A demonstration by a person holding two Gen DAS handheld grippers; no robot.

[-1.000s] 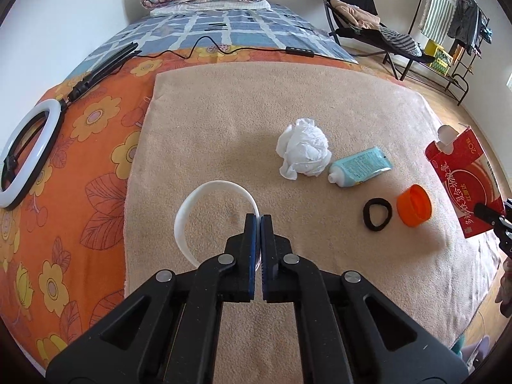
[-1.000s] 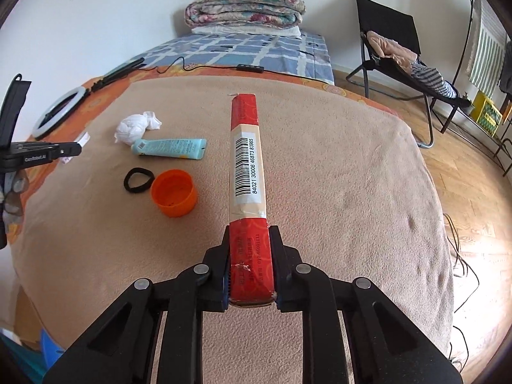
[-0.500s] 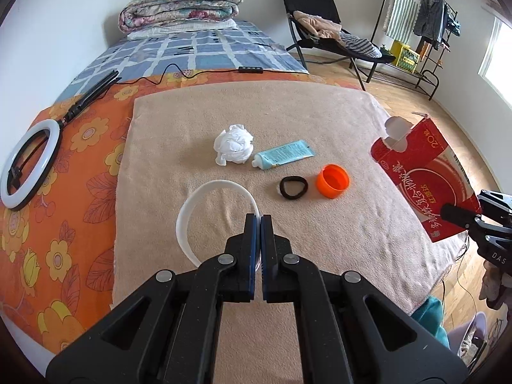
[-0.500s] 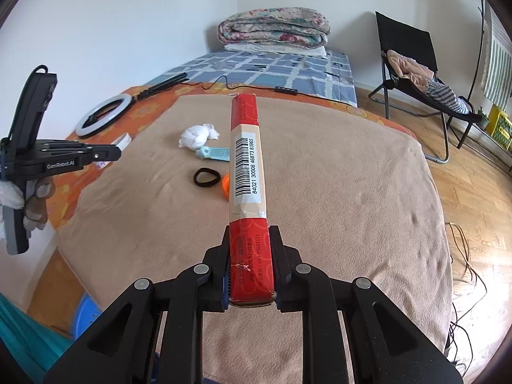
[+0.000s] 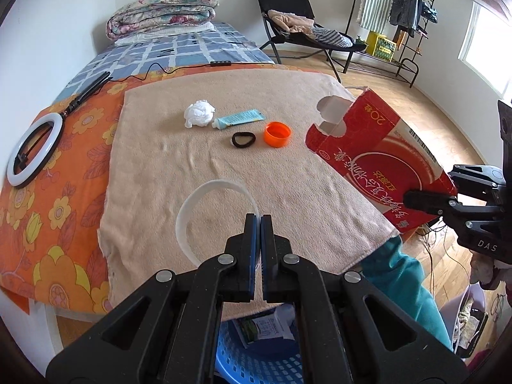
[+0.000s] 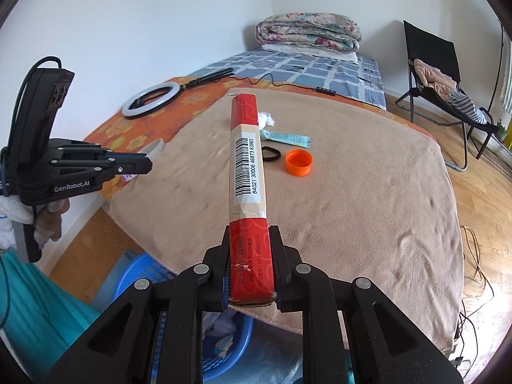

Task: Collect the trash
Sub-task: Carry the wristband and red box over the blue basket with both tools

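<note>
My left gripper (image 5: pixel 258 224) is shut on a curved white plastic strip (image 5: pixel 204 195) and holds it above the near edge of the beige blanket (image 5: pixel 224 102). My right gripper (image 6: pixel 250 249) is shut on a flat red carton (image 6: pixel 246 160), also seen in the left wrist view (image 5: pixel 377 156), held off the bed's near edge. On the blanket lie a crumpled white tissue (image 5: pixel 199 113), a teal tube (image 5: pixel 239 118), a black hair tie (image 5: pixel 243 139) and an orange cap (image 5: pixel 277 133). A blue basket (image 5: pixel 256 352) stands on the floor below both grippers.
A ring light (image 5: pixel 33 148) lies on the orange floral sheet at the left. A folded quilt (image 5: pixel 163 12) sits at the bed's far end. A black folding chair (image 5: pixel 297 28) and a clothes rack (image 5: pixel 396 16) stand on the wooden floor at the right.
Both grippers have pulled back from over the bed to past its near edge, still holding the strip and the carton. The blue basket has come into view below them.
</note>
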